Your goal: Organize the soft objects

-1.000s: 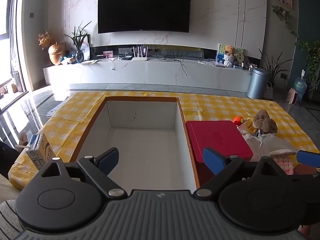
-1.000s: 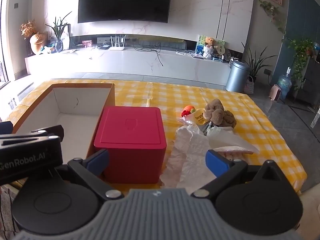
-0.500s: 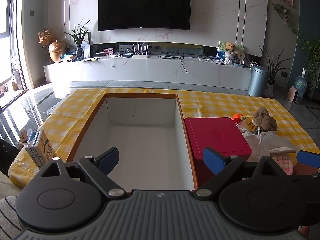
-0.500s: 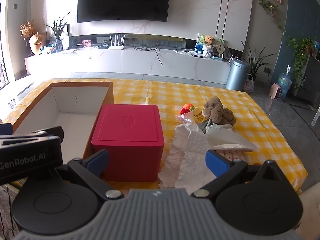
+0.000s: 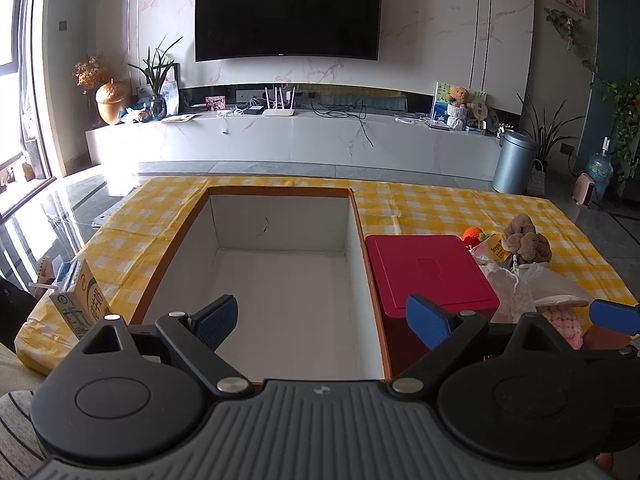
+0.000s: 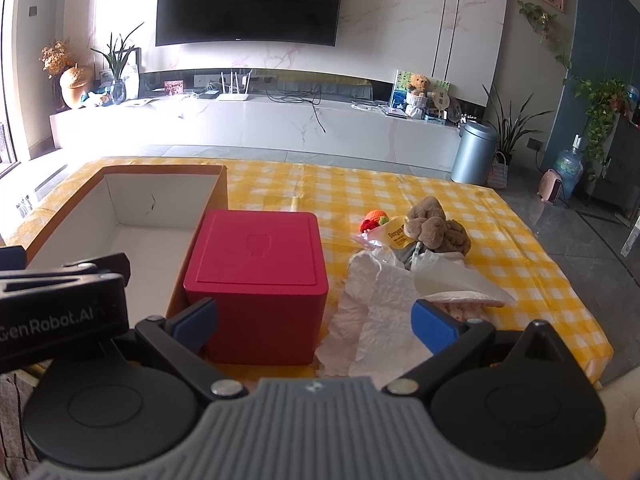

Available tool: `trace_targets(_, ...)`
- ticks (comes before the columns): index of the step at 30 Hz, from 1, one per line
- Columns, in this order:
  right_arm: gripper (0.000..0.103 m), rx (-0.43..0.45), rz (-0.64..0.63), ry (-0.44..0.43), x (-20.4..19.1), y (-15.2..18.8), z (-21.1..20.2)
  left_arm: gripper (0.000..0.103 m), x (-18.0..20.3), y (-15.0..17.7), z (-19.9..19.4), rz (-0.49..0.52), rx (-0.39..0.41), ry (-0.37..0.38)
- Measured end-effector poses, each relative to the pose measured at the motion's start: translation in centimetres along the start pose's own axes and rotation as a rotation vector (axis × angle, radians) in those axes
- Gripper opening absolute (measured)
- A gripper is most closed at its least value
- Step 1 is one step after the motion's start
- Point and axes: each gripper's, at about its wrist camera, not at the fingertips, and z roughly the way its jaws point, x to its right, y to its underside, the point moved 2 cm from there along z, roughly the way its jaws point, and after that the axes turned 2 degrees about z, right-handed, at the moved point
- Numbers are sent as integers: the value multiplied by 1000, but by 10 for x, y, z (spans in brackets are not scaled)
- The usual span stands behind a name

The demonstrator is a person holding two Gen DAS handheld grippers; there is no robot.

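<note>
An open cardboard box with a white inside lies on the yellow checked tablecloth. A red lidded cube stands just right of it. Further right lie a brown plush toy, a small orange knitted toy, a pink fluffy item and crumpled white plastic bags. My left gripper hovers open over the near edge of the box. My right gripper hangs open in front of the cube and bags. Neither holds anything.
A milk carton stands at the table's left corner. Beyond the table are a white TV bench, a wall TV, a grey bin and potted plants. The left gripper's body shows at the left of the right wrist view.
Both views have drifted slightly; the table objects sit a little lower and nearer in frame. Both grippers remain open and nothing on the table has moved.
</note>
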Motion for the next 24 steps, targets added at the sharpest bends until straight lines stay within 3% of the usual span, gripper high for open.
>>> trace_targets(24,100,-7,-3,-7,-2,0,1,103,1,0,1,-2,-9,2)
